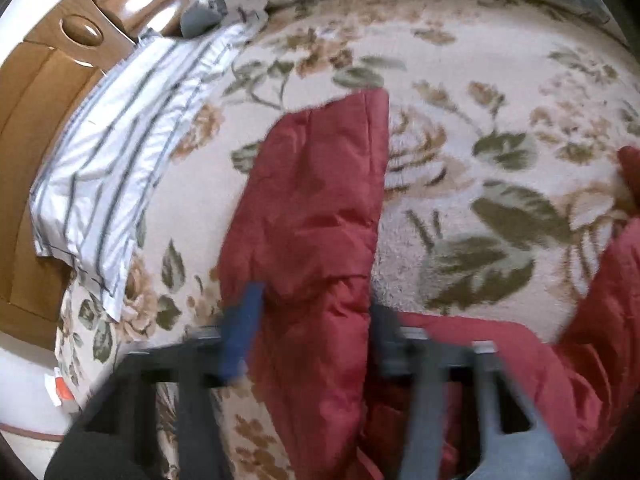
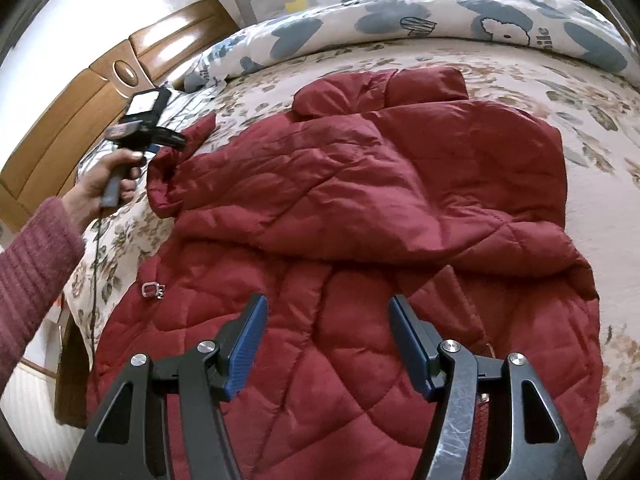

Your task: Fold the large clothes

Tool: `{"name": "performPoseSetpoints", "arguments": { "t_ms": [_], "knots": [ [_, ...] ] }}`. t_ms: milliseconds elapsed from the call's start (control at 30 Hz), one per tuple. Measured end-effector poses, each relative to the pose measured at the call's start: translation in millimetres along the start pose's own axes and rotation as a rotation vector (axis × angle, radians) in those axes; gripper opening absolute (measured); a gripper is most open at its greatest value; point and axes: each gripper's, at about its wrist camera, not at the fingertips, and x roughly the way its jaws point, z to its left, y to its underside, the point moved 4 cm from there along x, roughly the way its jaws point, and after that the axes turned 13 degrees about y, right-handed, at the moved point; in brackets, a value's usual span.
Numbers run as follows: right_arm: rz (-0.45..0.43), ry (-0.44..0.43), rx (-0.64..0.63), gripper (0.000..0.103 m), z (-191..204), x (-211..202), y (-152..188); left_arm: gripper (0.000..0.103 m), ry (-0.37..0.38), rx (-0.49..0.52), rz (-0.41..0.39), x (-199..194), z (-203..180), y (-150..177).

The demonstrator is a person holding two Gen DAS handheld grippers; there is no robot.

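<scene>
**While my left fingers pinch the sleeve, my right ones stand spread**

Where my right fingers [image 2: 327, 304] hover, spread apart with nothing between them, the red quilted jacket [image 2: 360, 168] lies rumpled on the bed [image 1: 480, 80], its hem nearest me. Over at the jacket's left side, my left fingers [image 1: 312, 304] look pressed onto the sleeve [image 1: 316, 184], though that view is blurred. Beyond the sleeve lie a striped pillow [image 1: 120, 140], the wooden headboard [image 1: 40, 120] and a blue-patterned quilt [image 2: 440, 16].

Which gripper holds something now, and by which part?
The left gripper grips the red jacket by its sleeve, near the cuff. The right gripper holds nothing.
</scene>
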Motion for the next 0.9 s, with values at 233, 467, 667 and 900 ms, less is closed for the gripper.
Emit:
{"name": "performPoseSetpoints", "arguments": {
  "t_ms": [233, 467, 667, 900],
  "knots": [
    [-0.007, -0.014, 0.019, 0.065, -0.8, -2.7, 0.1, 0.009, 0.122, -0.059, -0.084, -25.2, 3.0, 18.0],
    [-0.024, -0.010, 0.034, 0.065, -3.4, -8.9, 0.6, 0.009, 0.314, -0.122, -0.201, -85.7, -5.9, 49.2],
    [-0.032, -0.006, 0.045, 0.065, -3.9, -15.6, 4.2, 0.009, 0.461, -0.126, -0.272, -132.0, -33.6, 75.6],
    [-0.040, -0.001, 0.074, 0.065, -11.1, -22.5, 7.4, 0.009, 0.619, -0.067, -0.351, -184.2, -84.8, 103.8]
  ]
}}
